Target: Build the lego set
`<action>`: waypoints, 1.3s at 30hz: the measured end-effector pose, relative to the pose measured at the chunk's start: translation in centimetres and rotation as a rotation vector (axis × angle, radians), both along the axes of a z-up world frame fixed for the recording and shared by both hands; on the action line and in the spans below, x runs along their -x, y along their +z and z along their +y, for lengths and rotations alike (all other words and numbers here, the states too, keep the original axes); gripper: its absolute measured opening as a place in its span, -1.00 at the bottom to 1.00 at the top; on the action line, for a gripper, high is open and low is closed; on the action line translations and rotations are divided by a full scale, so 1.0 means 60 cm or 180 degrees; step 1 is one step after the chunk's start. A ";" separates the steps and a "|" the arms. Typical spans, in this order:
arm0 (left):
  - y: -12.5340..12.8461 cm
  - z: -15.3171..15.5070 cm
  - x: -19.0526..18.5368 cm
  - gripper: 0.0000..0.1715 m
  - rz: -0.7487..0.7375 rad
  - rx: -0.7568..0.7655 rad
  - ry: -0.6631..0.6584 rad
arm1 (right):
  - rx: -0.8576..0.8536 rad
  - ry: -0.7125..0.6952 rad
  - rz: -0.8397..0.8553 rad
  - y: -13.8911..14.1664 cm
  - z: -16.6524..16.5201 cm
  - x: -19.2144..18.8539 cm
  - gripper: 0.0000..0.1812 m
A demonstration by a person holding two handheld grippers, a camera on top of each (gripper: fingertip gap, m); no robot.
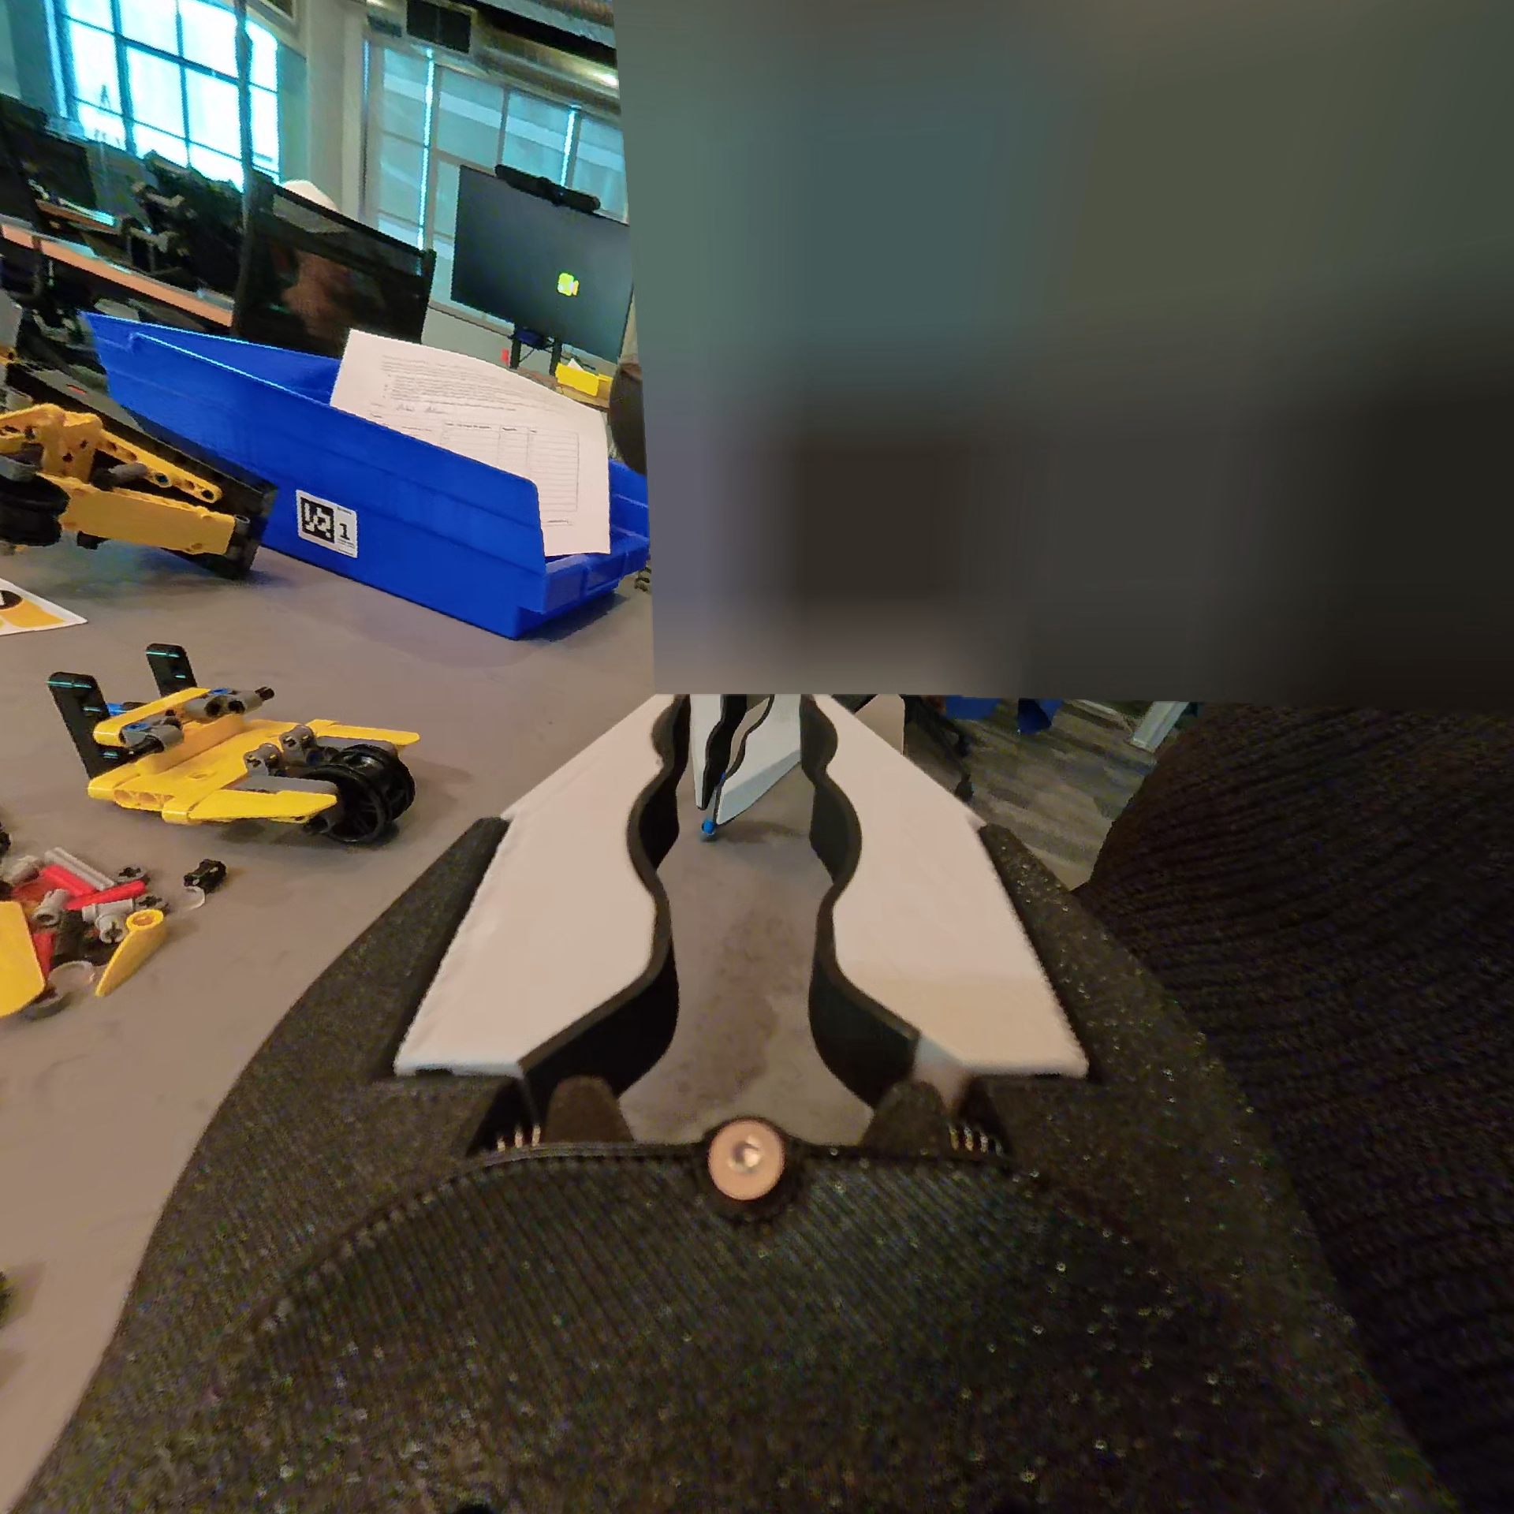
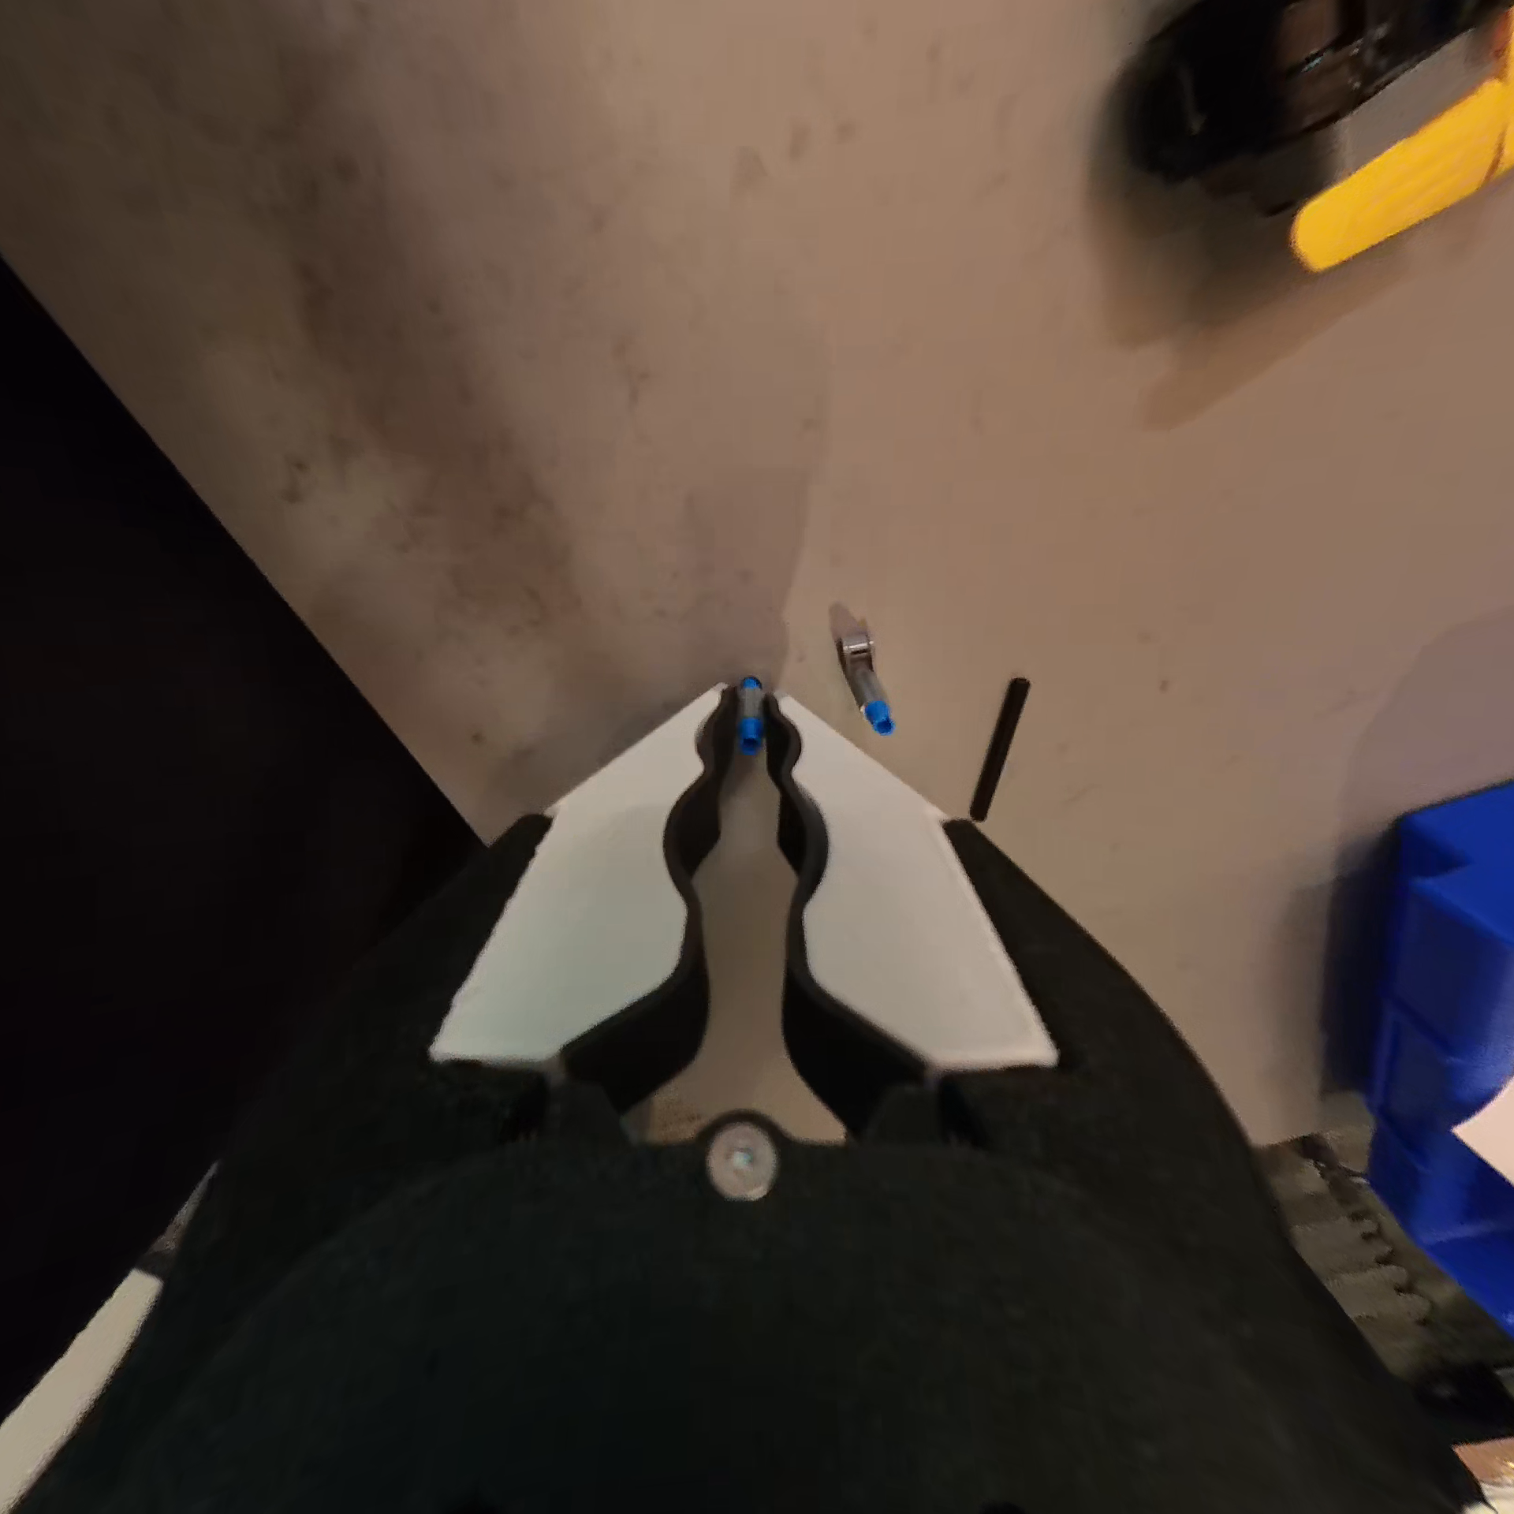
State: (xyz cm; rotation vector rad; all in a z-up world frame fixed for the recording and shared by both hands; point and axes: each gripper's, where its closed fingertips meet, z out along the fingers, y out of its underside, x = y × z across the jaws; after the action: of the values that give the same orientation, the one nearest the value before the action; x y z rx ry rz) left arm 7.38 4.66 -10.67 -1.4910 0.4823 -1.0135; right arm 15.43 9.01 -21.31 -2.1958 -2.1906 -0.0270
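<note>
Pointing down, right gripper (image 2: 750,711) pinches a blue-tipped pin (image 2: 749,714); left gripper (image 1: 741,713) level, jaws apart

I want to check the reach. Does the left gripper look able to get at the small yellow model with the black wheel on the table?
Probably yes. The left gripper is open and empty, and the yellow model lies to its left on the grey table, with bare table between them.

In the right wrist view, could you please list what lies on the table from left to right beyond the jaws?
Blue-tipped pin pinched at the right gripper tips → second blue-tipped grey pin → black rod → blue bin.
</note>
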 end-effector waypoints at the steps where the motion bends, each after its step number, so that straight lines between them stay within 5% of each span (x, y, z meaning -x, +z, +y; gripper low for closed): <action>1: 0.000 0.000 0.001 -0.74 -0.0013 0.0005 -0.0001 | -0.0010 0.0021 -0.0051 0.000 0.001 -0.001 -0.93; 17: 0.004 -0.001 0.007 -0.75 -0.0123 0.0018 -0.0023 | 0.0082 -0.0102 -0.0239 -0.001 0.017 -0.018 -0.93; 28: 0.005 0.000 0.010 -0.74 -0.0188 0.0042 -0.0041 | 0.0710 -0.0405 0.0256 0.008 -0.012 -0.007 -0.93; 39: 0.007 0.001 0.016 -0.74 -0.0284 0.0065 -0.0049 | 0.0244 -0.0310 0.0228 0.013 0.015 -0.027 -0.93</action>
State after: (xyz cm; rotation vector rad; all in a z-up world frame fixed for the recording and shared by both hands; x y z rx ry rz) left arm 6.40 4.70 -10.24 -1.4553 0.4215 -1.0948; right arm 17.03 9.89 -20.53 -2.3036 -2.0799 0.1329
